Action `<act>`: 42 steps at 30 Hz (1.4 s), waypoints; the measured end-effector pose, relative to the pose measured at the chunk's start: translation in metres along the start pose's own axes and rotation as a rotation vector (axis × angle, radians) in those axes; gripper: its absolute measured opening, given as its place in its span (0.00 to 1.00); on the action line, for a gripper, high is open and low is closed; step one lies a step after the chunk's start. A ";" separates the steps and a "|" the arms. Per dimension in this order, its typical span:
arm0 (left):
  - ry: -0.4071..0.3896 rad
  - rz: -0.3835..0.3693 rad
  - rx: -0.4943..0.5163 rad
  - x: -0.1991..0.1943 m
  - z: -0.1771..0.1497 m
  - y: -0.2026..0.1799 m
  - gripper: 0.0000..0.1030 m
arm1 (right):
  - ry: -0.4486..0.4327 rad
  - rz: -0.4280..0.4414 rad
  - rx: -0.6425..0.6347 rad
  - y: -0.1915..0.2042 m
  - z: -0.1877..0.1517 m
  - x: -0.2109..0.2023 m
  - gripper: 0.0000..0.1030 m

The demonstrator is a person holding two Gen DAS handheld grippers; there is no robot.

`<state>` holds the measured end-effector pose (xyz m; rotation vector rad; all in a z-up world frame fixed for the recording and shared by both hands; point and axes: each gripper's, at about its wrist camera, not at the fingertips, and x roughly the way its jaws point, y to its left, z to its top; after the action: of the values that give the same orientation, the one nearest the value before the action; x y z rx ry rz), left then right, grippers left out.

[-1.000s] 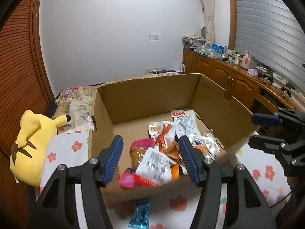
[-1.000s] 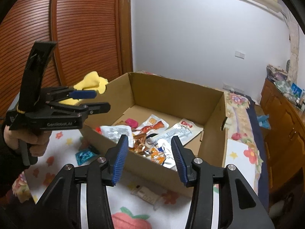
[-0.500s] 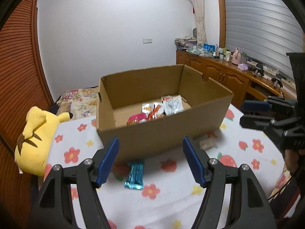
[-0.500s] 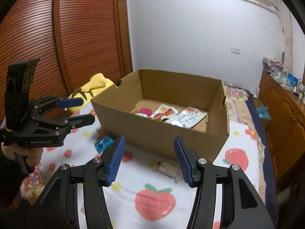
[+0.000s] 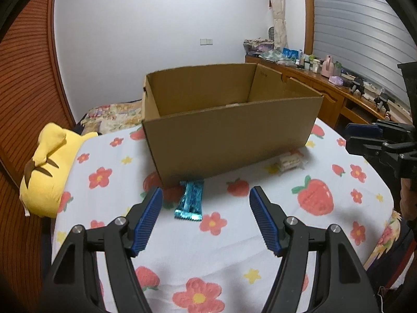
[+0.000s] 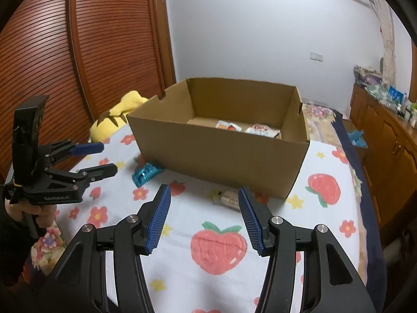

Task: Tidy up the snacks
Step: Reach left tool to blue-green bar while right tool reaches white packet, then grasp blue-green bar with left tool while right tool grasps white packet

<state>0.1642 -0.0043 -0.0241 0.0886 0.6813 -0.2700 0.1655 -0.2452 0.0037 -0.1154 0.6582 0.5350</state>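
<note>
An open cardboard box (image 5: 229,133) stands on a flowered bedsheet; it also shows in the right wrist view (image 6: 221,151), with snack packets (image 6: 258,130) on its floor. A blue foil snack bar (image 5: 190,200) lies in front of the box, also seen in the right wrist view (image 6: 146,173). A pale clear-wrapped snack (image 5: 288,162) lies by the box's right front corner, also in the right wrist view (image 6: 229,198). My left gripper (image 5: 206,219) is open and empty, just short of the blue bar. My right gripper (image 6: 204,219) is open and empty, just short of the pale snack.
A yellow plush toy (image 5: 49,167) lies at the sheet's left edge. A wooden slatted wardrobe (image 6: 78,60) stands to the left. A wooden cabinet (image 5: 336,96) with bottles and clutter runs along the right. The sheet (image 6: 219,245) drops off at the near edge.
Both grippers have pulled back and dropped from above the box to low in front of it. The box's contents are now mostly hidden behind its front wall. Both stay open.
</note>
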 end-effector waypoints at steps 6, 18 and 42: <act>0.028 0.004 -0.010 0.011 -0.018 0.006 0.67 | 0.049 0.003 0.001 -0.007 -0.008 0.025 0.53; 0.058 -0.003 -0.033 0.023 -0.032 0.011 0.67 | 0.167 -0.009 -0.007 -0.029 -0.006 0.098 0.52; 0.059 -0.009 -0.038 0.029 -0.029 0.011 0.67 | 0.280 0.097 -0.093 -0.009 -0.017 0.104 0.47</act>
<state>0.1711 0.0044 -0.0649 0.0575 0.7454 -0.2641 0.2298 -0.2125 -0.0735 -0.2494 0.9150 0.6494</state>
